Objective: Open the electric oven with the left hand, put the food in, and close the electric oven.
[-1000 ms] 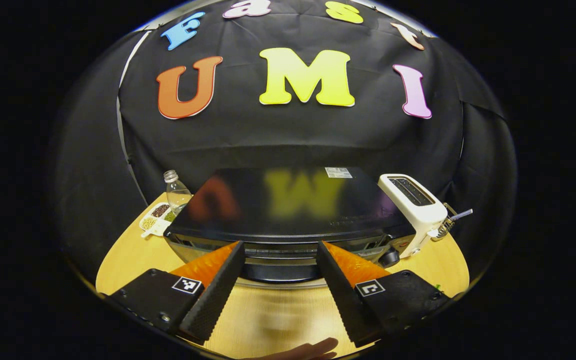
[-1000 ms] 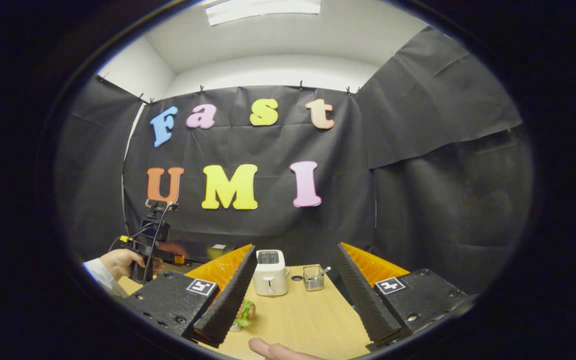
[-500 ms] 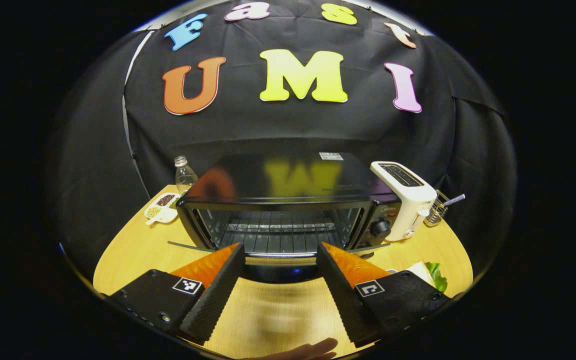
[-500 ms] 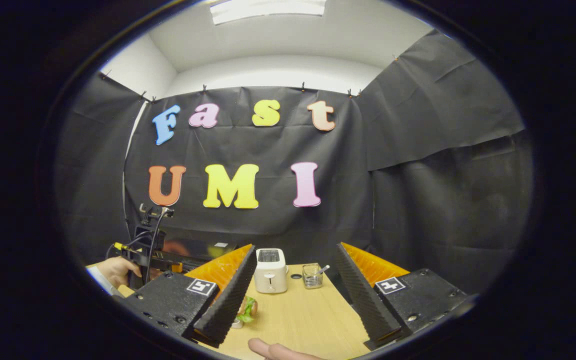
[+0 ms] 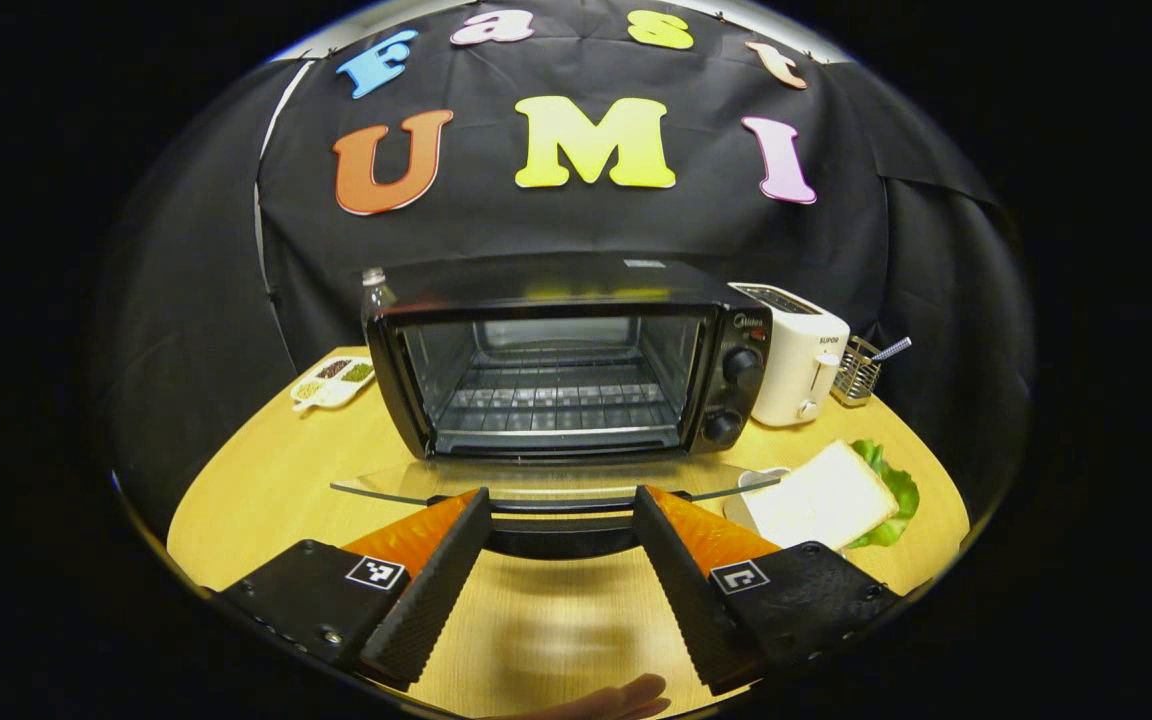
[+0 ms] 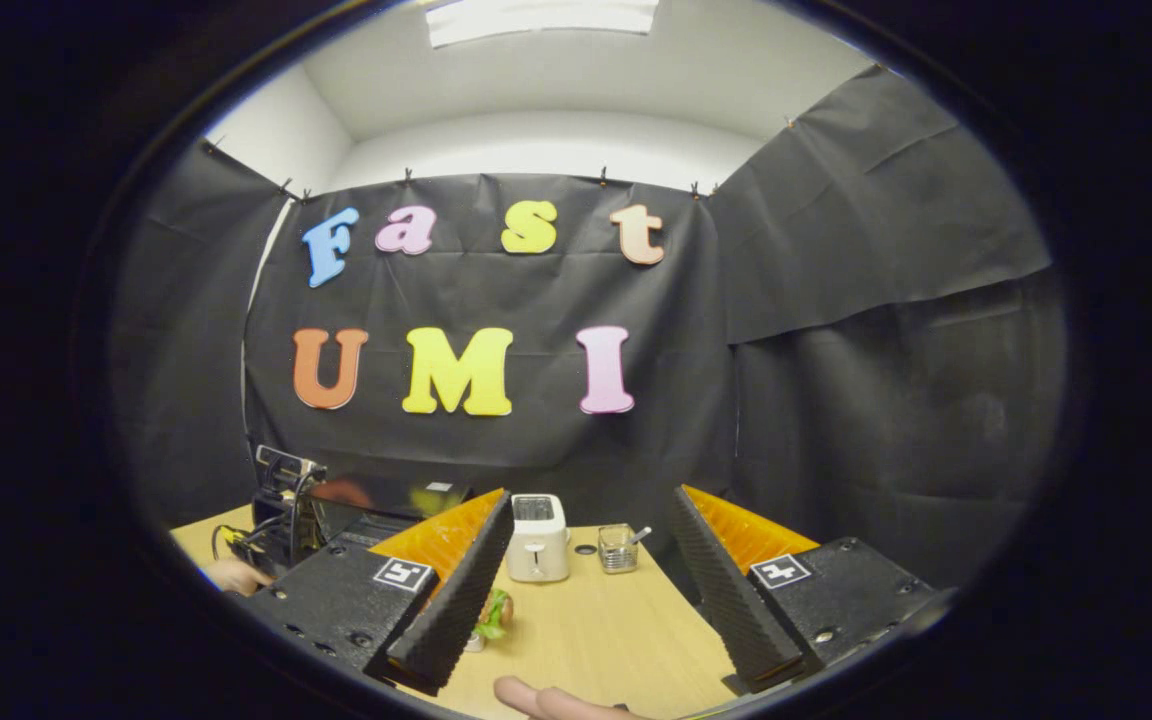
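The black electric oven [image 5: 556,290] stands at the middle of the table with its glass door [image 5: 386,485] folded down flat and the wire rack [image 5: 556,395] bare inside. My left gripper [image 5: 561,497] is open over the door's front edge, and the dark handle [image 5: 561,535] lies across the gap between its fingers. A sandwich [image 5: 821,495] of white bread and lettuce sits on a small plate right of the door. My right gripper [image 6: 591,495] hangs open above the table with nothing in it, and the sandwich [image 6: 491,612] is beside its left finger.
A white toaster [image 5: 791,350] and a wire basket [image 5: 856,365] stand right of the oven. A clear bottle [image 5: 373,290] and a divided snack dish [image 5: 333,380] are on its left. The wooden table [image 5: 266,480] ends close in front of both grippers.
The oven door has swung from nearly shut down to flat open. My left gripper went down and back with the handle. The right gripper has hardly moved.
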Demonstrator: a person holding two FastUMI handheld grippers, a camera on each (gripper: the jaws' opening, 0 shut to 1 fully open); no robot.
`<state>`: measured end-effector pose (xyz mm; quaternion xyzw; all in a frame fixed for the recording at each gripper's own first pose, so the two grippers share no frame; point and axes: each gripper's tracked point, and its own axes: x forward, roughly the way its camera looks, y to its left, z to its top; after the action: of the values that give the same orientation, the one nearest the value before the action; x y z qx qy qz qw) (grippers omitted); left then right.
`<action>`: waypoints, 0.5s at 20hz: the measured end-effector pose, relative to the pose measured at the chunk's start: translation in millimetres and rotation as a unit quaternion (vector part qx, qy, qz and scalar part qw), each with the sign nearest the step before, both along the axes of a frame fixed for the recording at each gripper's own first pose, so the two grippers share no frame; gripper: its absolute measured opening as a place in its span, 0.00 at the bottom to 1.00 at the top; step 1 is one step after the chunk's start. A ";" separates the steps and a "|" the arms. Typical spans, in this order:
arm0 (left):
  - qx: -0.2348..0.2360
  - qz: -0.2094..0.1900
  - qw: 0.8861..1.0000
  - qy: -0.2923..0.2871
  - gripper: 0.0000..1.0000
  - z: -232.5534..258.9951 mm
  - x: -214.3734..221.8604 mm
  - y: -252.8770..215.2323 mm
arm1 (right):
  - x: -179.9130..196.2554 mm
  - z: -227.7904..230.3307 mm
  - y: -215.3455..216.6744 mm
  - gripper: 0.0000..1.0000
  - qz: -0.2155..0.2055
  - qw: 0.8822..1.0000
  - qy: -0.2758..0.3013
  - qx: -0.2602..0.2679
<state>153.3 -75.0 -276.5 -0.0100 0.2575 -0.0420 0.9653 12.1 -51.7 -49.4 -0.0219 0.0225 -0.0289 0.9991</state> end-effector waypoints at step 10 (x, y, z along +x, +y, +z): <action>0.000 -0.003 0.999 0.047 0.93 -57.4 -22.6 -5.7 | 5.1 -8.6 0.8 0.90 0.005 1.000 0.013 -0.005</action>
<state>130.7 -80.7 -333.9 -0.0112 0.3025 -0.0444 0.9520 17.2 -50.9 -58.0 -0.0274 0.0349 -0.0234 0.9987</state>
